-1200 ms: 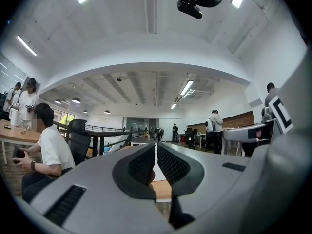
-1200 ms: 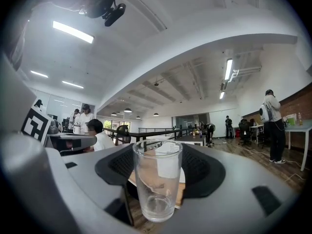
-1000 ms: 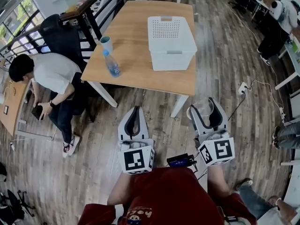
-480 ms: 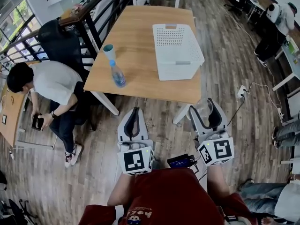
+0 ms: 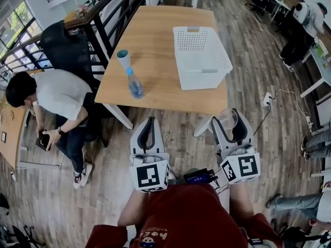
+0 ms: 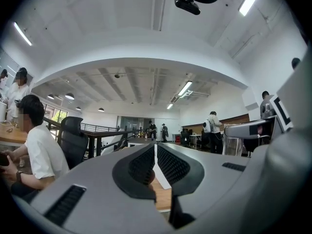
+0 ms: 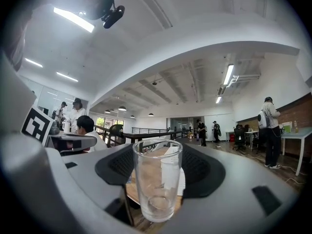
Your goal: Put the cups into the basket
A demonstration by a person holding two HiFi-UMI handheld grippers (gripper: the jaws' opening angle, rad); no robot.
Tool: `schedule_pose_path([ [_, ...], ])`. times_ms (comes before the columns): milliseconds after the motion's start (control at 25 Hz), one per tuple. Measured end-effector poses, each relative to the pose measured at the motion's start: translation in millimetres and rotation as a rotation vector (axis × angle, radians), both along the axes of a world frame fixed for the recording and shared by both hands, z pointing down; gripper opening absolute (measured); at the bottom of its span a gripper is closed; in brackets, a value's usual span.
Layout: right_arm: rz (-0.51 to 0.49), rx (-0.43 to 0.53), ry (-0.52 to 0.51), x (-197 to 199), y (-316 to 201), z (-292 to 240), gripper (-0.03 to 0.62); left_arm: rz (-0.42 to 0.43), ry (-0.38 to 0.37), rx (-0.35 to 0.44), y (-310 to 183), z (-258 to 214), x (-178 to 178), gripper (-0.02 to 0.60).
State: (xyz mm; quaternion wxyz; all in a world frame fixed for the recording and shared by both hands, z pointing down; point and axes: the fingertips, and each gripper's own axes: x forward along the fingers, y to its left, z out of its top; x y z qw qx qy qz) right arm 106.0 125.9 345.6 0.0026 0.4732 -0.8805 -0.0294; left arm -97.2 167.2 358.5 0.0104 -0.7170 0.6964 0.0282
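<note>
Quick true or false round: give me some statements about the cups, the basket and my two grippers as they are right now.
1. The right gripper is closed on a clear glass. True.
2. The white basket has a cup in it. False: no cup shows inside it.
3. The left gripper carries a cup. False: its jaws are together with nothing between them.
4. A teal cup stands upright on the table close to a water bottle. True.
5. The white basket sits on the floor. False: it sits on the table, towards the side away from the teal cup.
</note>
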Motion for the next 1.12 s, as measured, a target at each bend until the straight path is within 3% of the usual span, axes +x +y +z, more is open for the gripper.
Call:
schedule_pose_path([
  [480,-0.021,0.007,-0.004,3,-50,7,0.288,-0.008,-0.011,-0.011,-37,10,8,0.021],
  [1120,-0.011,-0.022,-0.036,24,-128,8,0.288,0.016,-0.007,-0.016,-124,3,34,0.021],
])
